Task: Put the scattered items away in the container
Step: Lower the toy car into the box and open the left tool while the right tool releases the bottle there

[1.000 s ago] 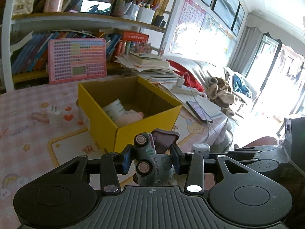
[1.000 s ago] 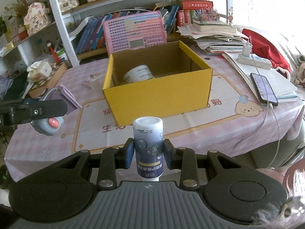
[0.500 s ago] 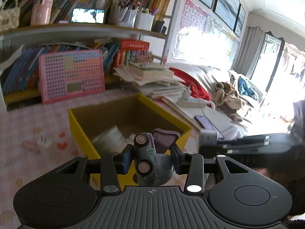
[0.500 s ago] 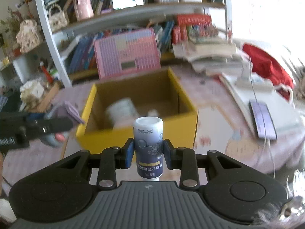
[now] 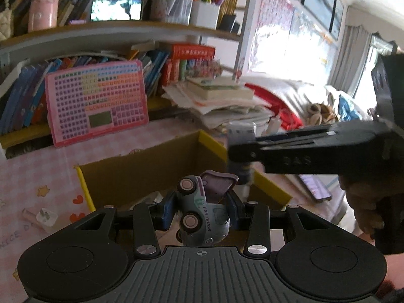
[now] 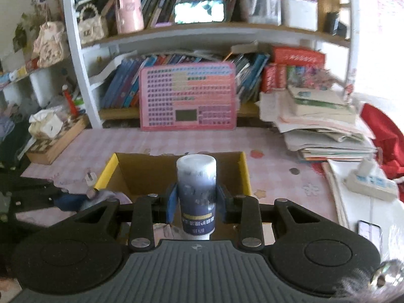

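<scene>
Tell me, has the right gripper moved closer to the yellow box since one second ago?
Yes. The right gripper, shut on the bottle, has advanced toward the yellow box, whose near wall has dropped under it.

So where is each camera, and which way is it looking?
Left wrist: sits on the left gripper, looking along its fingers at the toy truck it holds, over the yellow box; the right gripper and a hand show.
Right wrist: sits on the right gripper, looking at its bottle over the box, towards the shelves; the left gripper shows at the left edge.
Both share the box and the pink board.
</scene>
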`<state>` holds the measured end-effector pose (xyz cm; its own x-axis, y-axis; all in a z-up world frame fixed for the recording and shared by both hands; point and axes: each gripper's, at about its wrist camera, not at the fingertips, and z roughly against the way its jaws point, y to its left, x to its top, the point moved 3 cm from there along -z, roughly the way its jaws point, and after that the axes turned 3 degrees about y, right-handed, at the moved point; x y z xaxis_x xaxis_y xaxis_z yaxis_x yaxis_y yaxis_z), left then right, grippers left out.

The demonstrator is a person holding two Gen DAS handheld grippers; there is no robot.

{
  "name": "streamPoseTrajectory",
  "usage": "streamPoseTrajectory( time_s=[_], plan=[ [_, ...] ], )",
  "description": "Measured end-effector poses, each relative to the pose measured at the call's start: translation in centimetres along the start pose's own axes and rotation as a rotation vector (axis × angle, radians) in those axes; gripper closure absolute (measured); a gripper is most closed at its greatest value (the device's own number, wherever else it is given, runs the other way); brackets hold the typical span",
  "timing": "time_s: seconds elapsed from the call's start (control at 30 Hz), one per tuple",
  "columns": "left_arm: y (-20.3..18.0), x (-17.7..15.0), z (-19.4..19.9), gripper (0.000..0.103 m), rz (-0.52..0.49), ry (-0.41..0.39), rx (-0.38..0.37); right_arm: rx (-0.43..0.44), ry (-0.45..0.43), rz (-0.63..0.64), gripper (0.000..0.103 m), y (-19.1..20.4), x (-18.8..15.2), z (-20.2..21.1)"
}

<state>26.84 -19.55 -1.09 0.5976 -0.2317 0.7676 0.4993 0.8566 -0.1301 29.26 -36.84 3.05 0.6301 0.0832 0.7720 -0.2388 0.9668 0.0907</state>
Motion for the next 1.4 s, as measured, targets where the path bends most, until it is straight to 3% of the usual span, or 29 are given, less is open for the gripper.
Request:
streamPoseTrajectory(
  time_s=[0.4, 0.67, 0.9, 0.93, 1.03, 1.13, 1.4],
  plan=[
    [0.7, 0.3, -5.3, 0.063, 0.013, 0.112, 0.075, 0.093, 0.215, 0.082, 0.073, -1.2, 0.1, -9.6],
    [1.3, 0.2, -6.6, 0.062, 0.034, 0.142, 0.091, 0.126, 0.301, 0.091, 0.073, -1.8, 0.3, -12.9],
    [1.1, 0.3, -7.1, 0.058, 0.001, 0.142, 0.104, 0.142, 0.316, 0.079, 0.072, -2.0, 0.7, -14.2],
    [1.1, 0.2, -7.1, 0.056, -0.004, 0.144, 0.11, 0.149, 0.31, 0.079, 0.067, -2.0, 0.8, -14.2],
    [1.2, 0.2, -6.7, 0.041, -0.012, 0.136, 0.133, 0.176, 0.289, 0.068, 0.054, -1.8, 1.0, -13.8],
    [1.5, 0.2, -5.9, 0.028, -0.01, 0.111, 0.147, 0.175, 0.26, 0.075, 0.05, -1.5, 1.1, -13.2],
    [1.3, 0.6, -2.4, 0.021, 0.019, 0.031, 0.193, 0.165, 0.162, 0.031, 0.047, -1.6, 1.8, -10.0]
  ],
)
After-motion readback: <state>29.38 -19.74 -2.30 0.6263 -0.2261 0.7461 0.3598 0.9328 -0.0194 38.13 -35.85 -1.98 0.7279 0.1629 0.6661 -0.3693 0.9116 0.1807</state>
